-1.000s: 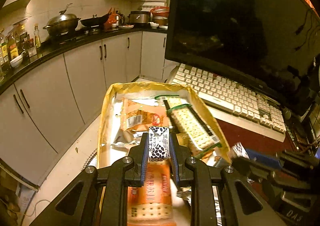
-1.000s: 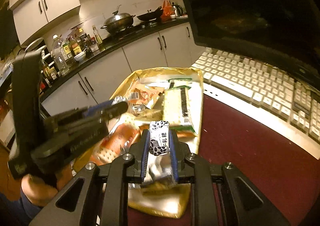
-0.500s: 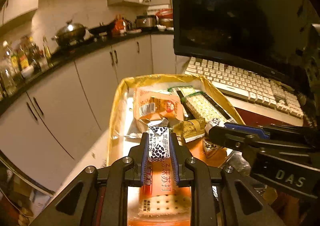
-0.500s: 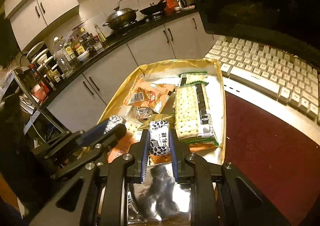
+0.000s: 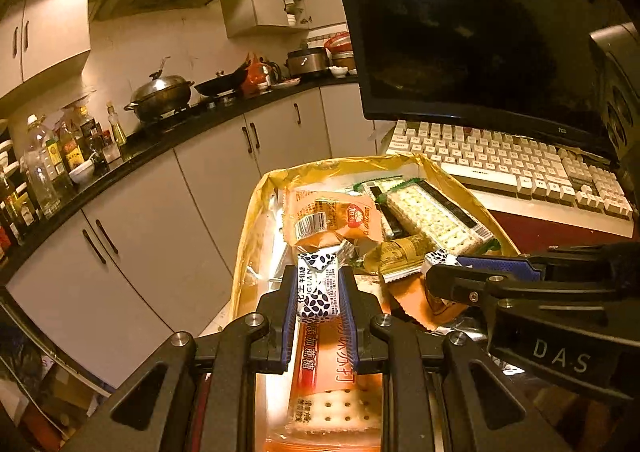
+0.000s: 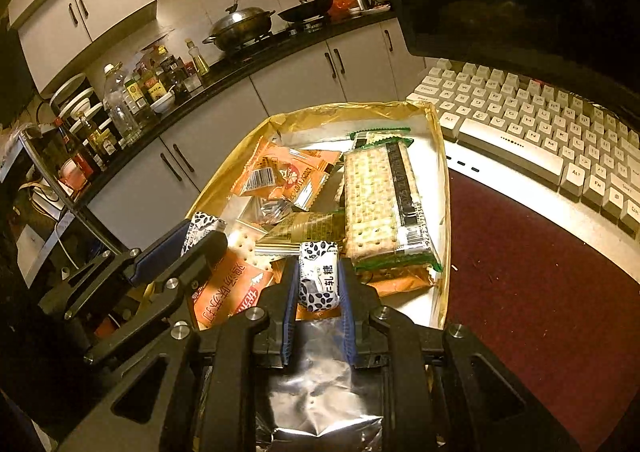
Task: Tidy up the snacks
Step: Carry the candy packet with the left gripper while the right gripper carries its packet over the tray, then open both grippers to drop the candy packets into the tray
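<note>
Snacks fill a gold-rimmed tray (image 6: 437,156) at mid-frame: orange biscuit packs, a green-edged cracker pack (image 6: 382,204) and foil wrappers. Left gripper (image 5: 318,292) is clamped on a black-and-white patterned candy (image 5: 317,288) at lower centre of its view, above an orange pack. Right gripper (image 6: 318,284) pinches a second patterned candy (image 6: 319,281) over the tray's near end, beside a white keyboard (image 6: 532,124).

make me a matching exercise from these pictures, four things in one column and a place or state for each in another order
Things:
1. left tongs
2. green cracker pack
3. keyboard
4. wok

Places or states:
a. on the stove
b. under the dark monitor
c. shut on a seed-patterned candy
d. lying in the gold box

Pairs: 1-c, 2-d, 3-b, 4-a
</note>
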`<state>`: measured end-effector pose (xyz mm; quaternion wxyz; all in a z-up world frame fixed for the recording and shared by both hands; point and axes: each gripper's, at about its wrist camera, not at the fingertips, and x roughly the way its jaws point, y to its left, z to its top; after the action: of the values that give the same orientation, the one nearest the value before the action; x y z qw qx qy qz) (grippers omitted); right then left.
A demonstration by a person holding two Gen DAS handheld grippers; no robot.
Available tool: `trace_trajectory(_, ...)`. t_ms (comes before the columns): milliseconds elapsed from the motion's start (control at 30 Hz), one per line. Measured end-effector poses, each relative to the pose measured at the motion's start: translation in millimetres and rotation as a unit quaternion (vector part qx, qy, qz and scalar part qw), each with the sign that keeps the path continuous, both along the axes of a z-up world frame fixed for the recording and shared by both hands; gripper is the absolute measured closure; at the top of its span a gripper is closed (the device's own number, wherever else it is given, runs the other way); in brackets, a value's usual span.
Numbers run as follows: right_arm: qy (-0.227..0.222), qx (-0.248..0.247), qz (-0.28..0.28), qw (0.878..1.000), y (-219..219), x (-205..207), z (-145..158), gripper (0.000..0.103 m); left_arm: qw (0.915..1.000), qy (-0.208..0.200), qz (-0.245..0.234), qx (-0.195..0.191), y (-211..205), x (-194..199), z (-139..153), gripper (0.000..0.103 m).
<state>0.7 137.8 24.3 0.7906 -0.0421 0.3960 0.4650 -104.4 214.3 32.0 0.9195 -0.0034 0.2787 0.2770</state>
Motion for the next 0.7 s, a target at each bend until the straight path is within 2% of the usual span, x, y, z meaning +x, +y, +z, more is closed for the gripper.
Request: trace_trajectory(700,-0.001,0.002,0.003,1.0,-1.9,-4.1,2.6,0.084,0.9997,0.001,0.009,0.022,-5.7,-3.6,0.8,0.083)
